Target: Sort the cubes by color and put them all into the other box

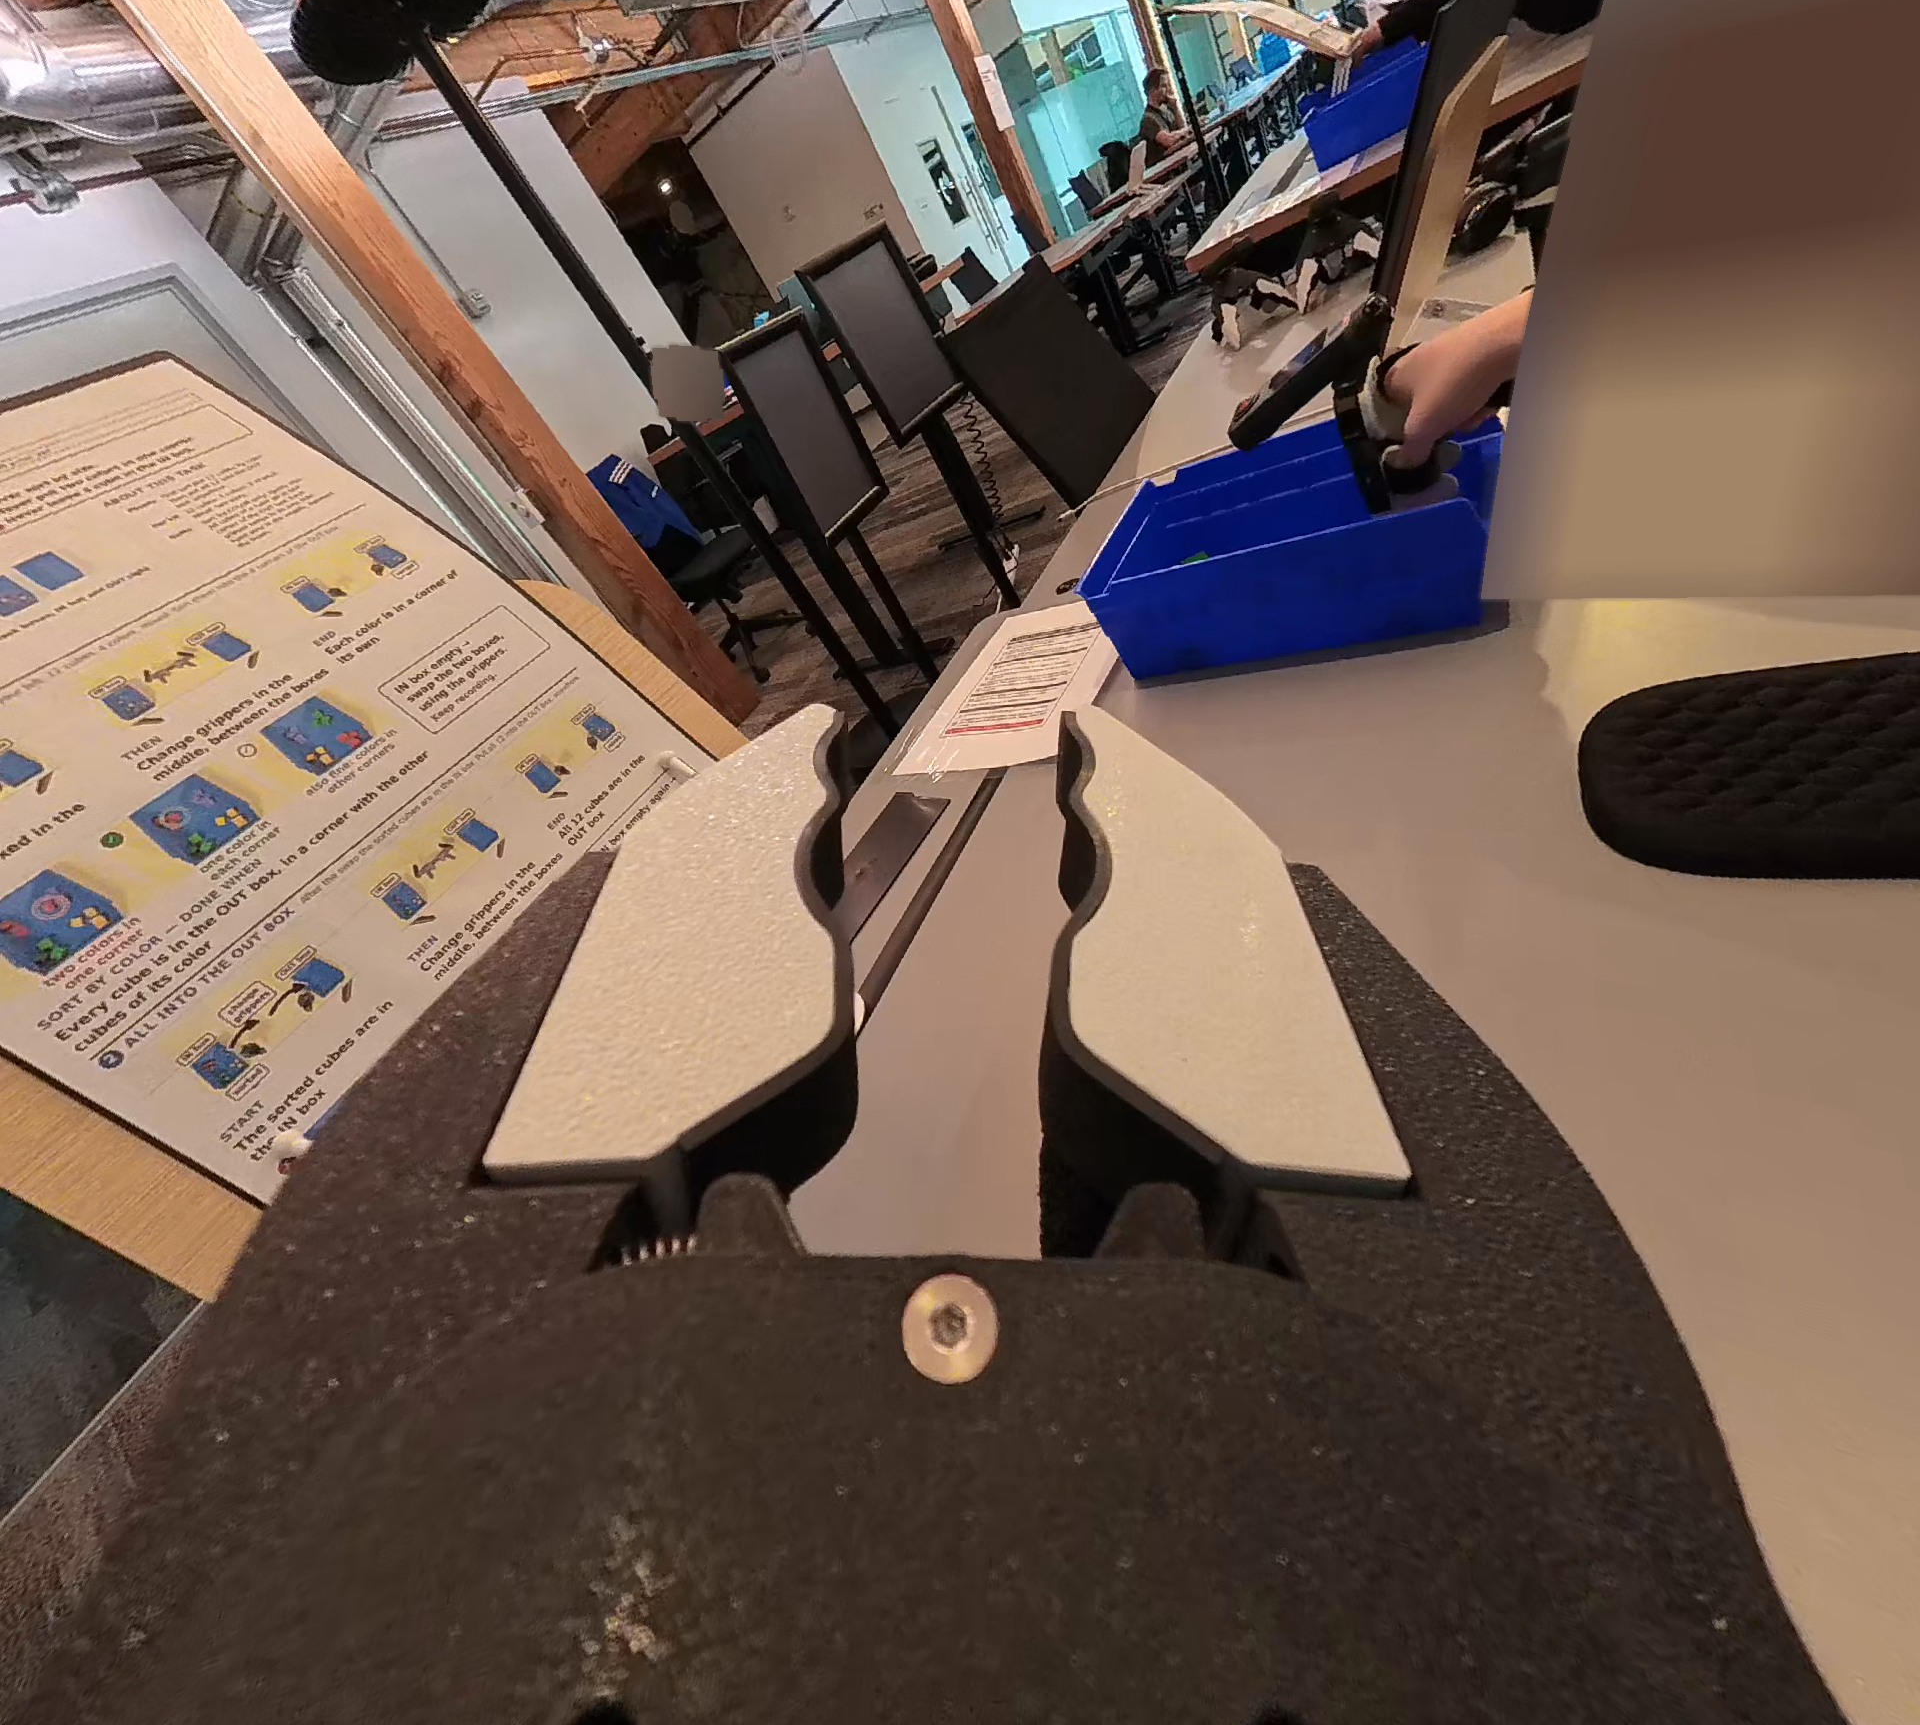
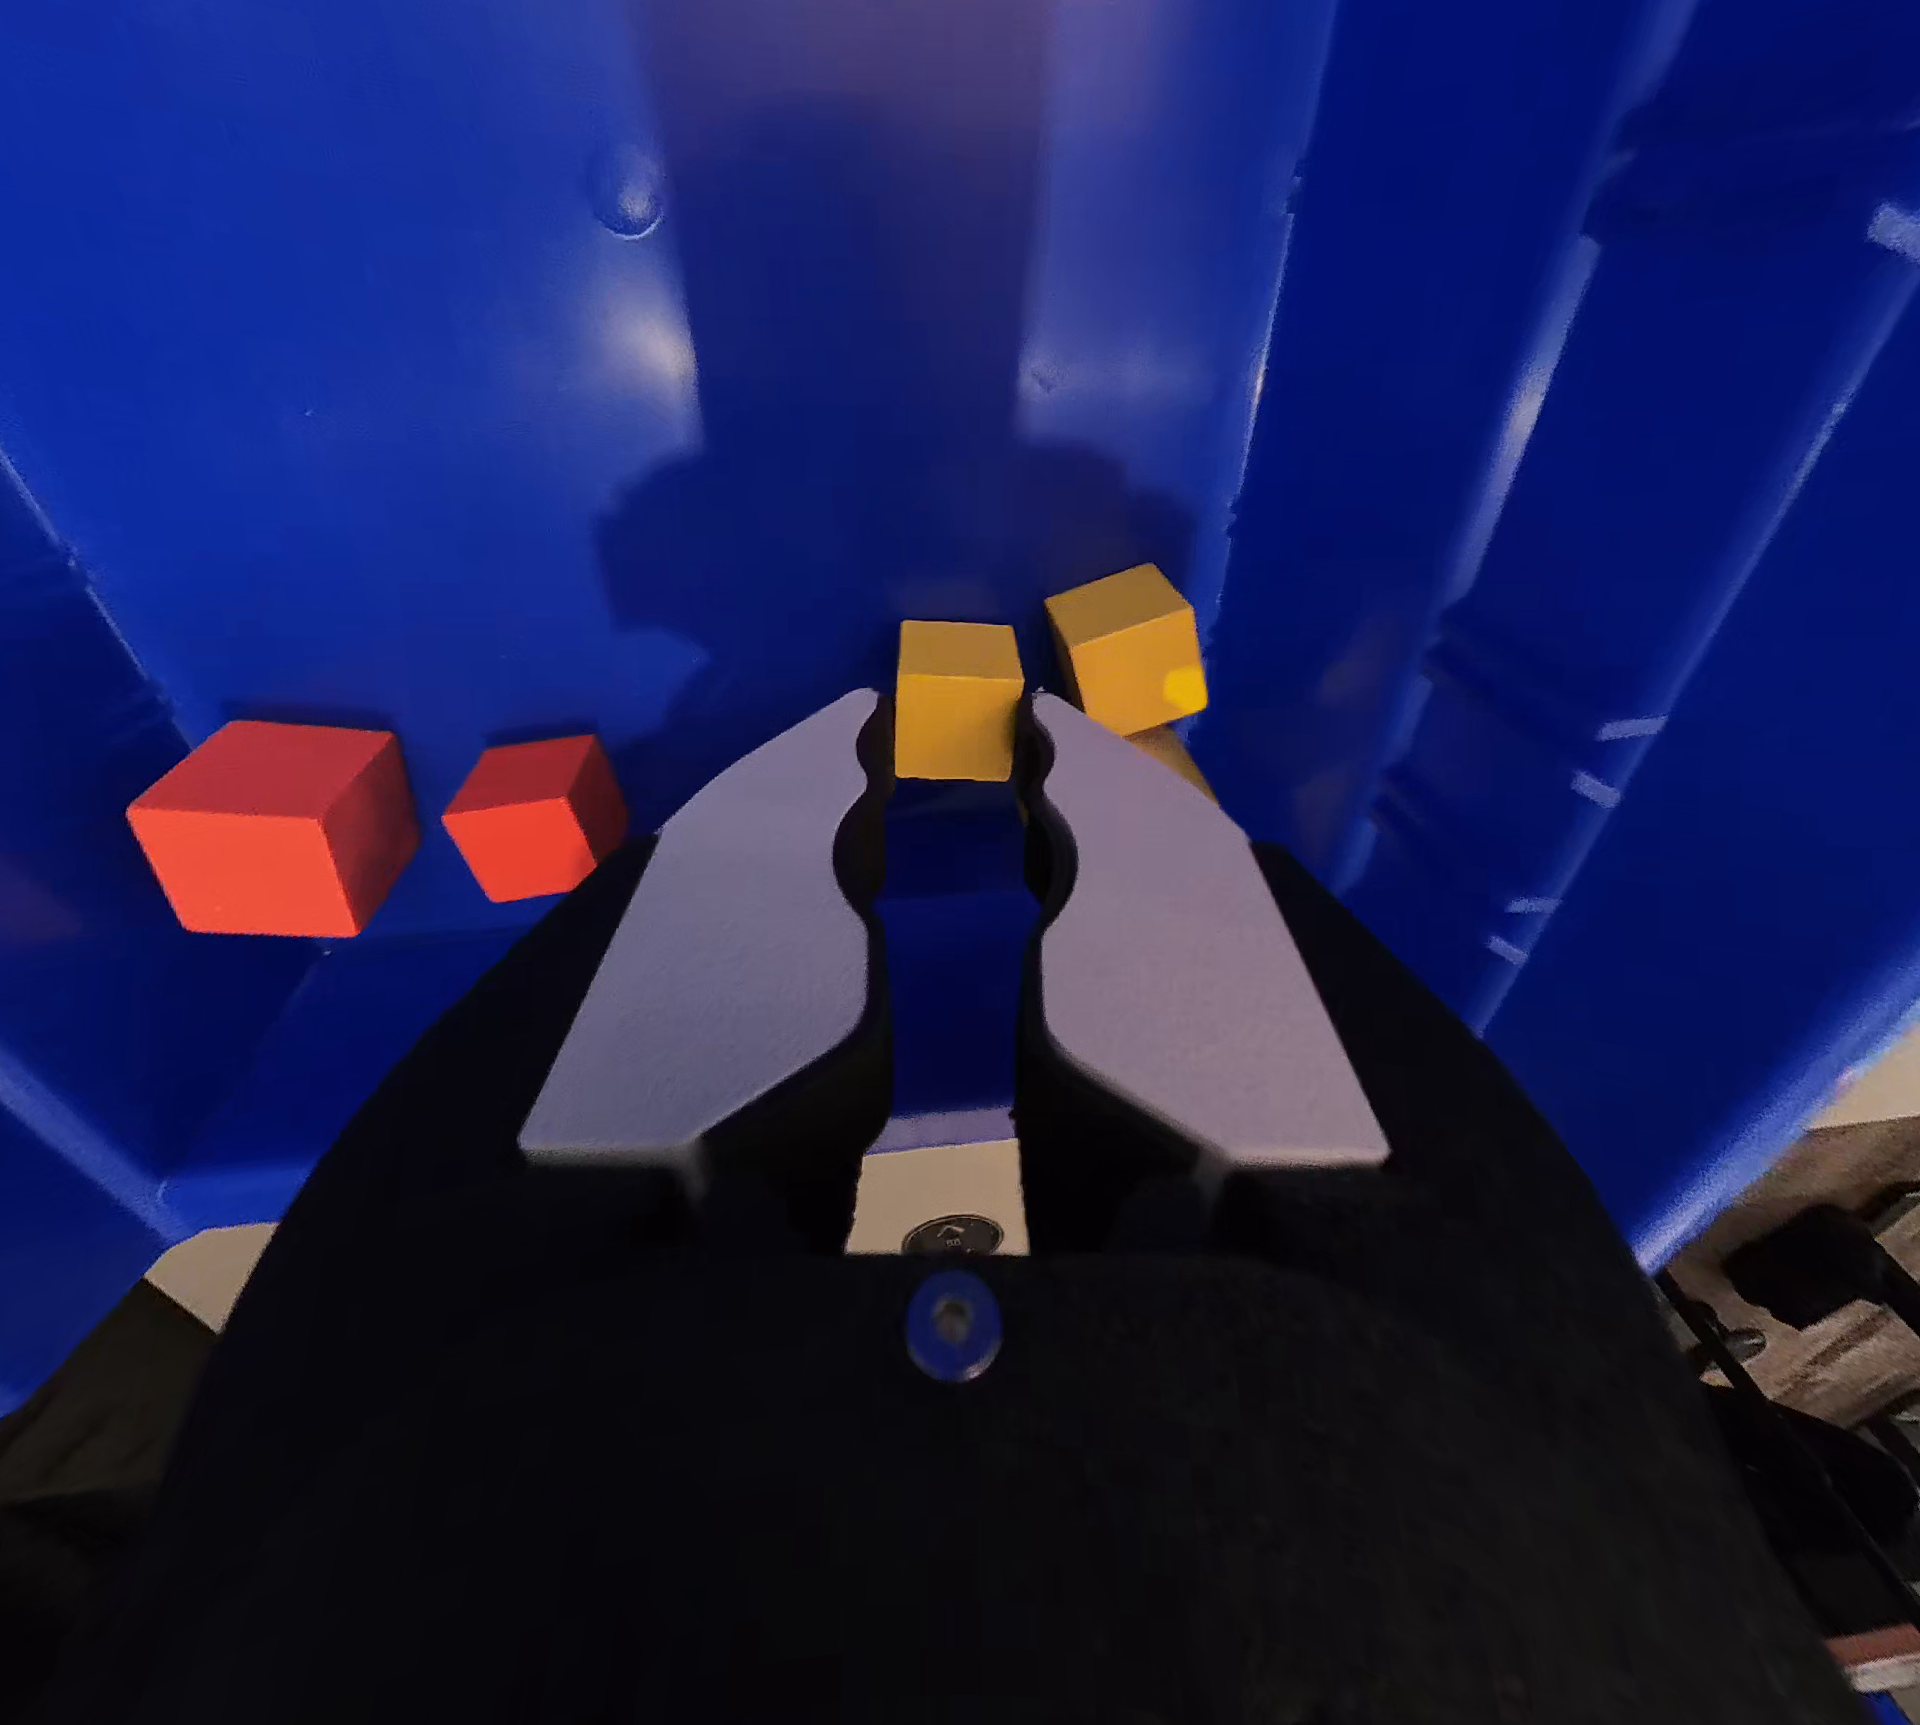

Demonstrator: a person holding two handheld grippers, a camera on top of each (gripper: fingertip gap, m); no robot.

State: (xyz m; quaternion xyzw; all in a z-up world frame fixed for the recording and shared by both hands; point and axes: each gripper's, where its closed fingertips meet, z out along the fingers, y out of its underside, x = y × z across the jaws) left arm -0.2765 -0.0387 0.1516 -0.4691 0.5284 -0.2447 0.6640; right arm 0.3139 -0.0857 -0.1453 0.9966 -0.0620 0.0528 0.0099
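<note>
My right gripper (image 2: 954,719) sits low inside a blue box (image 2: 312,221), its jaws narrowed on a yellow cube (image 2: 954,699) at the frame's centre, the fingertips touching both of its sides. Just right of it a second yellow cube (image 2: 1127,647) lies tilted against the box wall (something yellowish shows under it, behind my finger, but I cannot tell what). In the left of the frame two red cubes (image 2: 275,828) (image 2: 535,815) sit side by side, slightly apart, on the box floor.

My left gripper (image 1: 945,745) is empty and spread wide over the grey tabletop (image 1: 1455,1104) near its edge. Ahead of its tips lies a printed sheet (image 1: 1023,678), and beyond that, in the upper right, the blue box (image 1: 1288,584) with my right hand (image 1: 1439,397) dipping the other gripper into it. A black padded mat (image 1: 1756,766) lies at the right edge of the frame. An instruction board (image 1: 239,740) fills the left side.
</note>
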